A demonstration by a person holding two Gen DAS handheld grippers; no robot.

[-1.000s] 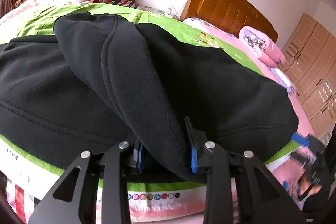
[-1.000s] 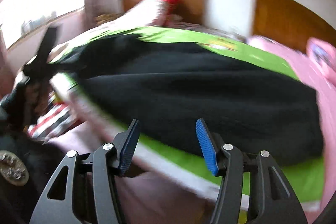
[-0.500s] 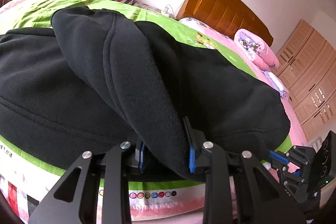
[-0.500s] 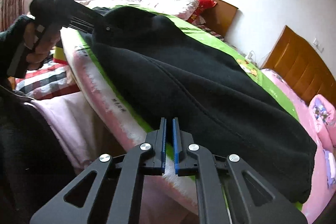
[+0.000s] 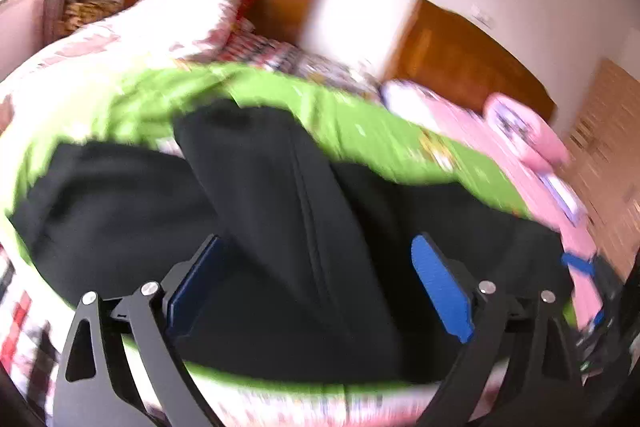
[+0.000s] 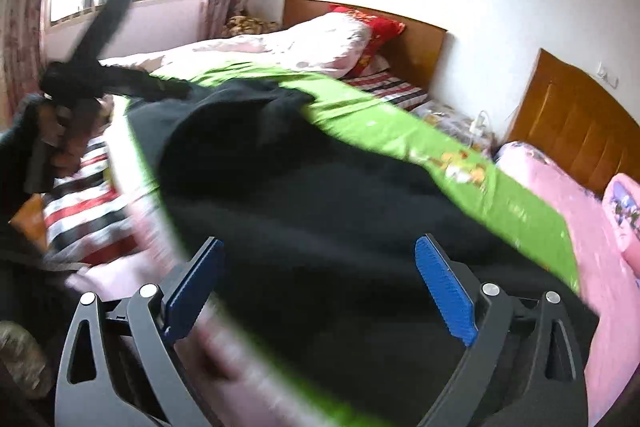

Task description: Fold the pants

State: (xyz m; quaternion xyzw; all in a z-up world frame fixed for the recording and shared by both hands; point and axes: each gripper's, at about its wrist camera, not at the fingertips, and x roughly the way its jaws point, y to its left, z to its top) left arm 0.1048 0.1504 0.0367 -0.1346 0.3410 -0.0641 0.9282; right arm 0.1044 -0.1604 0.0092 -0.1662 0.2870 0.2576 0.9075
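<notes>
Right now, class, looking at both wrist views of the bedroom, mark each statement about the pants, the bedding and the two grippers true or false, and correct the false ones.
1. The black fleece pants lie on a bright green bedsheet. True.
2. The left gripper is clamped shut on the pants. False: its jaws are opening, blue pads wide apart, with the folded leg lying between them ungripped.
3. The right gripper has its jaws pressed together. False: they are opening, spread wide above the pants.
4. A red patterned pillow sits against the wooden headboard. True.
5. The neighbouring bed's cover is blue. False: it is pink.
</notes>
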